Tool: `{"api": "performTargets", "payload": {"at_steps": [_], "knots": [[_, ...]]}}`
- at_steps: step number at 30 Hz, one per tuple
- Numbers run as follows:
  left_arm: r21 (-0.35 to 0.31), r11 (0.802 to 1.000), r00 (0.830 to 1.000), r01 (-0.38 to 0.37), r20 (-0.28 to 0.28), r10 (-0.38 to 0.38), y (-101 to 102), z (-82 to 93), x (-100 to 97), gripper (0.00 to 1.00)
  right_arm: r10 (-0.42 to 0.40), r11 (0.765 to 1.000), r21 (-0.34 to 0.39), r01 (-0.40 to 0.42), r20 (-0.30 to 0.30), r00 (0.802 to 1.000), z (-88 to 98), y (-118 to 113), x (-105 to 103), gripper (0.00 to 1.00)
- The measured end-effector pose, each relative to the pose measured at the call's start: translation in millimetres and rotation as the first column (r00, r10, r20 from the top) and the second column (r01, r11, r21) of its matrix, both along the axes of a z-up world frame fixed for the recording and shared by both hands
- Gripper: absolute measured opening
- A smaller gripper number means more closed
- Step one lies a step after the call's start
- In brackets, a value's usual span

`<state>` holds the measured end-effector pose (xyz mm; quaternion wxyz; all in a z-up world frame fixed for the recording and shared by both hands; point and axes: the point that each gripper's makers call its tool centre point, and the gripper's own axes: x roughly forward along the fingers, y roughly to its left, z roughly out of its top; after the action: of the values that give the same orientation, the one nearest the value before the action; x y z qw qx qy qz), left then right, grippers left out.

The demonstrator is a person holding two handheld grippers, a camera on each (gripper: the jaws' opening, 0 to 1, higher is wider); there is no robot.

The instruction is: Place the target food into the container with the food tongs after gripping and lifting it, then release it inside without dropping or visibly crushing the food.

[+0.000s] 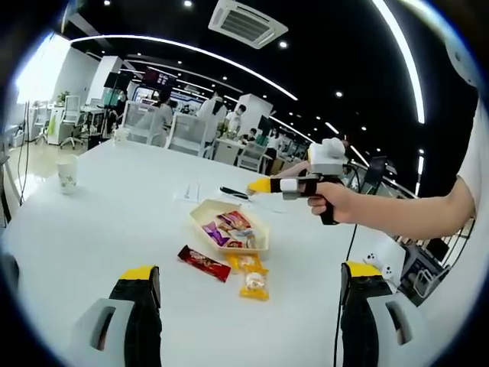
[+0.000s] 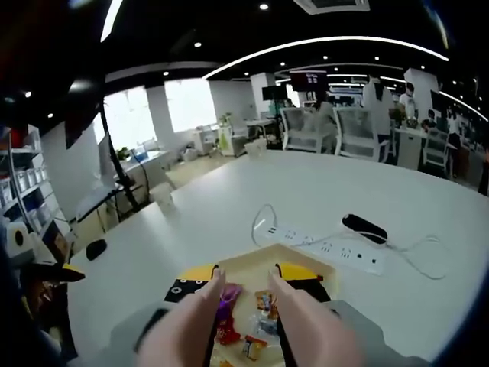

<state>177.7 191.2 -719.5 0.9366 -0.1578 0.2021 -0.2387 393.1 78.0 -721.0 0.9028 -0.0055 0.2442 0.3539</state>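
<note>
A cream tray container (image 1: 205, 210) on the white table holds several colourful snack packets (image 1: 227, 228). Beside its near edge lie a dark red bar (image 1: 204, 262) and two yellow packets (image 1: 254, 285). My left gripper (image 1: 250, 272) hangs wide open and empty above them. A hand holds my right gripper (image 1: 263, 185) just over the tray's far side. In the right gripper view that gripper (image 2: 248, 273) has its jaws closed against two pinkish tong arms (image 2: 200, 310) pointing down over the container (image 2: 248, 258). The tong tips are apart and I see no food between them.
A paper cup (image 1: 67, 174) stands far left on the table (image 1: 114, 214). A white power strip (image 2: 328, 246) with cable and a black oblong object (image 2: 365, 227) lie behind the tray. Office chairs and people are at the back.
</note>
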Motion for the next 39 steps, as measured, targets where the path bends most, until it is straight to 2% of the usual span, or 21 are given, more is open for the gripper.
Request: {"api": "performTargets", "payload": {"at_steps": [14, 39], "knots": [[-0.008, 1.0, 1.0, -0.018, -0.006, 0.018, 2, -4.0, -8.8, 0.99, 0.04, 0.999, 0.009, -0.04, -0.018, 0.999, -2.6, 16, -11, 0.29], [-0.02, 1.0, 1.0, 0.001, -0.014, -0.001, -4, -7.9, -5.0, 0.98, 0.075, 0.997, 0.006, -0.075, -0.056, 0.996, -21.8, 29, -20, 0.29]]}}
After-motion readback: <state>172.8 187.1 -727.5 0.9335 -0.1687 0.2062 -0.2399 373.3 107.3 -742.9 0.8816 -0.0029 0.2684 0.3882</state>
